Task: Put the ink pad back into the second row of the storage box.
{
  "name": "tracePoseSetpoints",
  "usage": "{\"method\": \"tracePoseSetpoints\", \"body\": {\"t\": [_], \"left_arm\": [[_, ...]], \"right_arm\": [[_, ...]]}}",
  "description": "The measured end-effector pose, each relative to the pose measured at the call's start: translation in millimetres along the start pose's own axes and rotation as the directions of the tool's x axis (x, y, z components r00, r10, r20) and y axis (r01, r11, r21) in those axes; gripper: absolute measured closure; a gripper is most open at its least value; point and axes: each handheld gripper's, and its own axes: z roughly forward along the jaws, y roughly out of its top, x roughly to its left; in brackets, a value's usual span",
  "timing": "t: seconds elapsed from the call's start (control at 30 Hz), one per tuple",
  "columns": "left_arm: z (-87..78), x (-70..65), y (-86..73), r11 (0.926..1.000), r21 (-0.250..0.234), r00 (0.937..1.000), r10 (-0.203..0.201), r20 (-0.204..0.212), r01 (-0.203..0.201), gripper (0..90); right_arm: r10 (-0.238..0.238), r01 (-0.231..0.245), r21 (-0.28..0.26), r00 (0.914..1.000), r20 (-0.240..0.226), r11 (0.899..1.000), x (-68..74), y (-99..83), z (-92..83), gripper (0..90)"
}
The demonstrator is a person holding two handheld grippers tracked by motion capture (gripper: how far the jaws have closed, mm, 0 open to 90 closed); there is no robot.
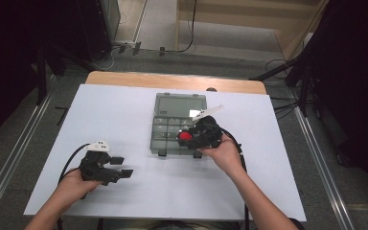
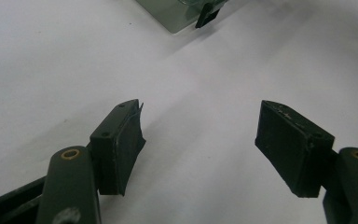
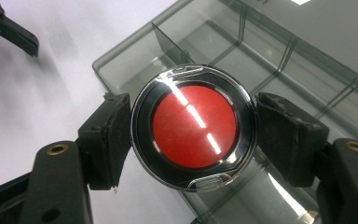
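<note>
I see the white table (image 1: 139,191) with bare room all around the grey compartment box (image 1: 172,108), which lies open near the far middle. My right gripper (image 1: 191,136) hangs over the box's near right corner, jaws spread wide yet clamped on a round red-centred case (image 3: 195,128); both pads touch its clear rim, and it sits above the box's front edge, over the dividers. The right hand (image 1: 225,154) grips from the near side, forearm angling in from the bottom. My left gripper (image 1: 120,166) rests low on the near left, well apart from the box, jaws apart with only bare table between them, held by the left hand (image 1: 74,187).
</note>
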Motion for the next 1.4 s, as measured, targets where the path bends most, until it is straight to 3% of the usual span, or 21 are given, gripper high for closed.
{"method": "tracePoseSetpoints", "body": {"t": [0.53, 1.0, 1.27, 1.4], "left_arm": [[-0.3, -0.5, 0.0, 1.0000, -0.002, 1.0000, 0.004, 0.003, -0.004, 31.0], [-0.9, -0.6, 0.0, 1.0000, -0.004, 1.0000, 0.001, 0.001, -0.001, 31.0], [-1.9, -0.4, 0.7, 0.9999, -0.014, 1.0000, 0.004, -0.007, -0.005, 31.0], [-2.4, -0.1, 1.2, 0.9998, -0.018, 0.9999, 0.003, -0.013, -0.003, 31.0]], "right_arm": [[0.015, -0.016, 0.016, 0.9994, 0.031, 1.000, -5.7, -5.4, 7.6, 30.8], [-0.004, 0.002, 0.038, 0.9986, 0.052, 0.999, -6.6, -9.7, 13.7, 29.9], [0.042, -0.042, -0.019, 0.9991, 0.001, 0.999, -9.9, -9.9, 6.7, 24.3], [0.039, -0.040, -0.042, 0.9989, -0.025, 0.998, -10.1, -10.8, 1.0, 23.6]]}}
